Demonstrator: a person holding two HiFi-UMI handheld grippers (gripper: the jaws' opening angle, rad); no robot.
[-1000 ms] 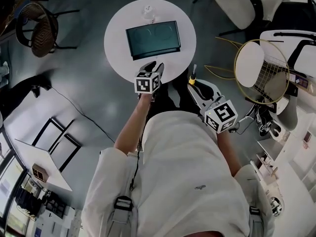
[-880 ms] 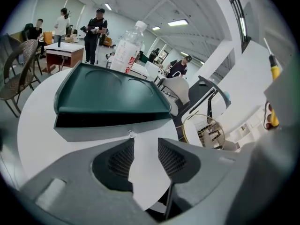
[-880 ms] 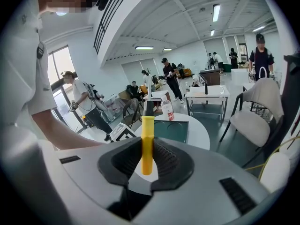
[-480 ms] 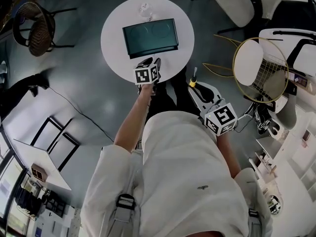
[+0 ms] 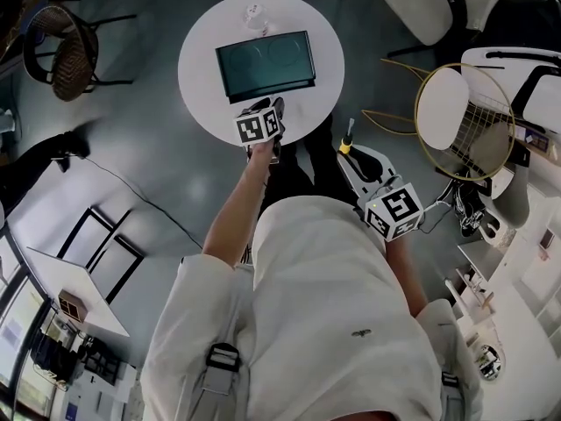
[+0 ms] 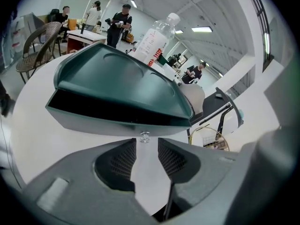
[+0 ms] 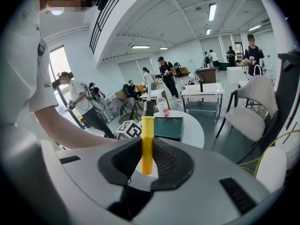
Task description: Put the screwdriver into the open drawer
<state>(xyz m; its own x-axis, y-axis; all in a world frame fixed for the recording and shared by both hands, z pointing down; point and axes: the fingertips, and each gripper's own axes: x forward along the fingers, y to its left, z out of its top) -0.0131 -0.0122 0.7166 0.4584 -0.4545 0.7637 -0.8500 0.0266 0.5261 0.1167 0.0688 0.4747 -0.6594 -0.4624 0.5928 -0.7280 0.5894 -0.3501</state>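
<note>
The left gripper (image 6: 146,146) has just been opening, and its fingers (image 6: 123,161) stand wide apart with nothing pressed between them; the small clear knob (image 6: 144,136) of the drawer (image 6: 93,123) sits just ahead of the fingertips, in line with the gap. The right gripper (image 7: 146,161) is clamped on the yellow handle of the screwdriver (image 7: 147,135), whose dark shaft runs on past its fingertips; it hangs well apart from the drawer, off the edge of the tabletop (image 6: 42,135).

Risks, as a judgement: the knob is tiny and smooth, so the fingers could close beside it or slip off on the pull; the green cabinet (image 6: 117,86) looks light and may slide along the tabletop instead of giving up its drawer; the bottle (image 6: 152,39) beyond the fingers, behind the cabinet, could topple if the cabinet is shoved; the long screwdriver could catch on the front lip if brought in steeply.

Containers: the drawer front looks barely out, if at all, and its inside is hidden, so I cannot tell what it holds; the two shallow round dishes in the cabinet top are bare; the bottle is capped, contents unclear.
</note>
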